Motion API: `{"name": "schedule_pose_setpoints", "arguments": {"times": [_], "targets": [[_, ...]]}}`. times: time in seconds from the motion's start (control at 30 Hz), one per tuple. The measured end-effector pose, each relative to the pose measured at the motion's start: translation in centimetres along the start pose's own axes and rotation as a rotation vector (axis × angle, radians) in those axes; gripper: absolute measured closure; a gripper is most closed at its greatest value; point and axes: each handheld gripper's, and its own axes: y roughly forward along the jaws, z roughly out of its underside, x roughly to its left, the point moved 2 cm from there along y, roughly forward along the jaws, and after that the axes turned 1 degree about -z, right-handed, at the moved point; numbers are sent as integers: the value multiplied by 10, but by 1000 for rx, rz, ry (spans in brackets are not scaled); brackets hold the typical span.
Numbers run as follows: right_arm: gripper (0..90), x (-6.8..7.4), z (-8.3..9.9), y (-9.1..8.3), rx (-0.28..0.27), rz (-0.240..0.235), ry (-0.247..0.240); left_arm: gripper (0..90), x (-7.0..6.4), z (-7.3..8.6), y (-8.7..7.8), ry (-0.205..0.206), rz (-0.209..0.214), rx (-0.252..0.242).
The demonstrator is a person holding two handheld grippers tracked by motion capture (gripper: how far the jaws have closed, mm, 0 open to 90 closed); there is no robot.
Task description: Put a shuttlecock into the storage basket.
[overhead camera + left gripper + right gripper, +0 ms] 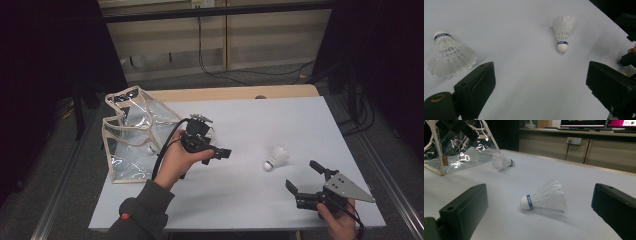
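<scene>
A white shuttlecock [276, 158] with a blue band lies on its side on the white table [280, 120], right of centre. My right gripper [301, 174] stands open just in front of it, and the shuttlecock [545, 197] lies between and beyond its jaws. My left gripper [215, 142] is open and empty above the table's middle. Its own view shows that shuttlecock [563, 32] ahead and a second one [450, 58] to the left. The second shuttlecock [501, 162] lies beside a clear plastic bag [135, 135]. A third shuttlecock [469, 155] lies inside the bag.
The clear bag [449, 150] with beige trim stands open at the table's left side. A wooden strip [235, 92] runs along the far edge. Cables trail over the floor behind the table. Dark frames stand at both sides.
</scene>
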Motion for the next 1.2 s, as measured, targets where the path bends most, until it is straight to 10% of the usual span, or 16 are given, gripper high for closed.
{"name": "schedule_pose_setpoints", "arguments": {"times": [1.2], "targets": [[8, 2, 0, 0, -1, -6, -3, 73, -8, 8, 20, 17, 19, -3]]}}
